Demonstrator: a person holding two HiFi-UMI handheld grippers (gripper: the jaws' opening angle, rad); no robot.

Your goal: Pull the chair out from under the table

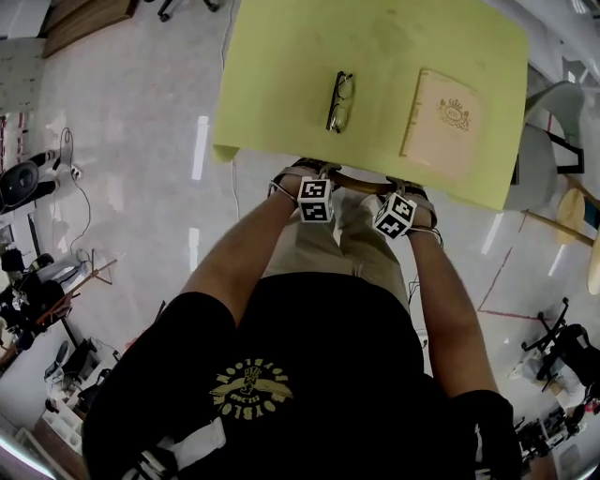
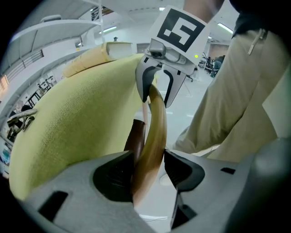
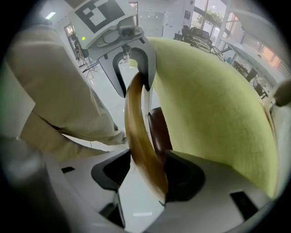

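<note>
Now the left hand-held gripper point(image 2: 152, 170) and the right hand-held gripper point(image 3: 146, 176) both stand wide open astride the curved tan wooden chair-back rail point(image 2: 154, 123), gripping nothing, with the yellow cloth-covered counter point(image 1: 300, 56) at twelve o'clock.

The floor point(image 1: 141, 187) is pale and glossy, catching long white streaks of ceiling light point(image 1: 200, 147). Red tape lines point(image 1: 494, 279) cross it on the right. Along the near left edge sits a jumble of dark equipment point(image 1: 33, 291), with a thin black cable point(image 1: 84, 197) trailing out over the floor. A wooden board point(image 1: 89, 19) lies far left, and a white shell seat point(image 1: 553, 117) stands far right.
</note>
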